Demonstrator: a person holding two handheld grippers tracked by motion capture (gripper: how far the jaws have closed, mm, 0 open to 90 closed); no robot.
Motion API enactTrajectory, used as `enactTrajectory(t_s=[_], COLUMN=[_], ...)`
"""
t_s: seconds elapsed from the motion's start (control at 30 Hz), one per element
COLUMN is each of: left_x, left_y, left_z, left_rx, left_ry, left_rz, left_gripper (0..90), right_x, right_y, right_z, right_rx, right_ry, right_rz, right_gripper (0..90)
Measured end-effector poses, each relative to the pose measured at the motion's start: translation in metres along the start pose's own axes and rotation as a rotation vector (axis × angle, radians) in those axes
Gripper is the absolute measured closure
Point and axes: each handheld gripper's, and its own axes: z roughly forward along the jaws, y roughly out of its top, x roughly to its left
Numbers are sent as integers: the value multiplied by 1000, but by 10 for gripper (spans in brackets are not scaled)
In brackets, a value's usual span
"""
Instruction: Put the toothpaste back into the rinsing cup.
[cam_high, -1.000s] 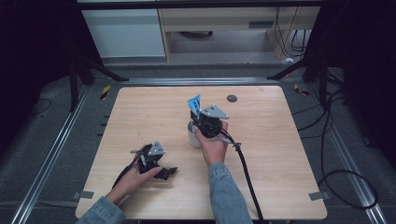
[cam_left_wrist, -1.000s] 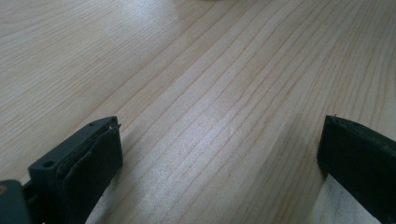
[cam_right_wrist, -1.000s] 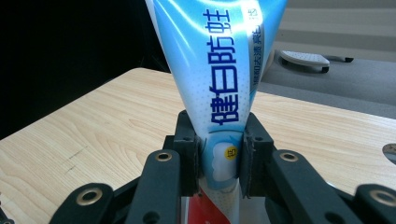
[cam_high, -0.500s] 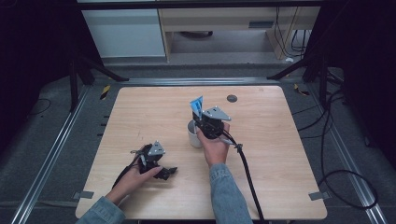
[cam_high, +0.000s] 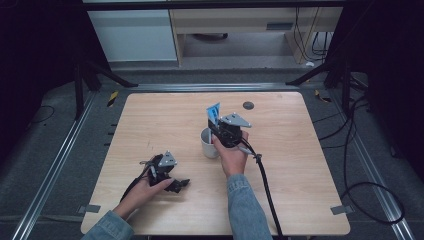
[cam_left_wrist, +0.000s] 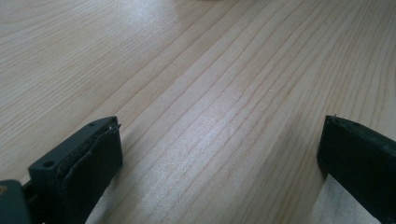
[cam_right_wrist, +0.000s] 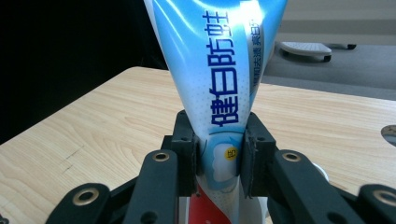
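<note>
The right gripper is seen above the middle of the table, its jaws clamped on a blue-and-white toothpaste tube. In the right gripper view the tube is pinched low on its body between the two black pads, with the flat crimped end fanned out above and a red band below. The tube is held nearly upright, which appears meant to let its lower end be set into the white mug standing directly beneath it. From the high view the mug's inside is partly hidden by the gripper and the hand; whether the tube's lower end is already inside the rim cannot be told, and no other contents can be made out.

The left gripper is rested on the wooden table near the front left, well apart from the mug. Its jaws are spread wide, with nothing but bare wood grain between them in the left gripper view. It appears to be parked out of the way.
</note>
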Motion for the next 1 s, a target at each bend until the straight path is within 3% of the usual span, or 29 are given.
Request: enactTrajectory(t_s=[0.33,1.0], left_x=[0,0], left_y=[0,0], left_z=[0,0], left_rx=[0,0], left_ry=[0,-1], left_rz=[0,0], left_gripper=[0,0], right_x=[-5,-7], right_y=[3,5], right_z=[-1,-3], right_rx=[18,32], right_ry=[16,4], right_rz=[28,15], right_gripper=[672,604])
